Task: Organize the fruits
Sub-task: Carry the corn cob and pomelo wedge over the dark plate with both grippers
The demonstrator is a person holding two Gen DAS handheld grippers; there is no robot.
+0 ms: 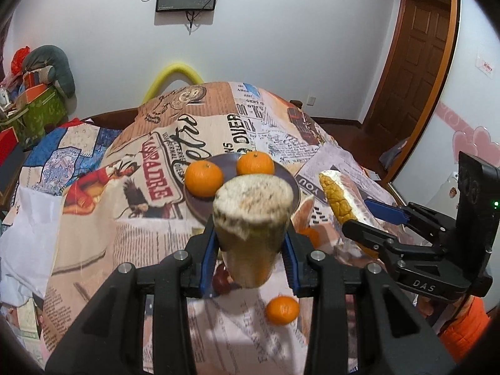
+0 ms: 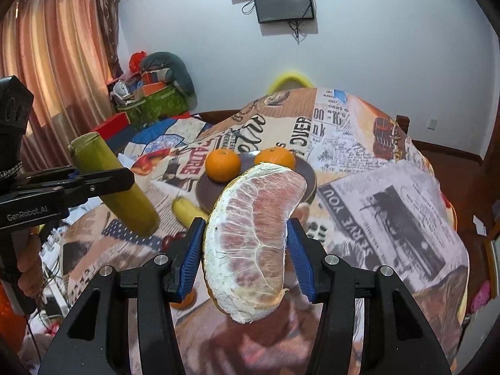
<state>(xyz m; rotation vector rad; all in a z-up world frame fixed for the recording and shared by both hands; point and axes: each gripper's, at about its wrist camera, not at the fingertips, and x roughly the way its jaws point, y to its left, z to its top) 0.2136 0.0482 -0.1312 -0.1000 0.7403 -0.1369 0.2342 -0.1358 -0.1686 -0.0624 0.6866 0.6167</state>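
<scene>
Both grippers carried fruit above the table, with the dark round plate ahead of them.

The left gripper was clamped on a thick yellow-green cut stalk piece, probably sugarcane, its long axis running forward and upward along the fingers, cut end towards the plate. The right gripper was closed on a peeled pink pomelo wedge, held upright, its curved length roughly vertical. Two orange mandarins sat on the plate's far side, leaving the near part bare. The plate lay straight ahead of and below both loads; from the right wrist view the wedge seemed about as near as the stalk. Another mandarin lay on the newspaper-print cloth below the left gripper.
</scene>
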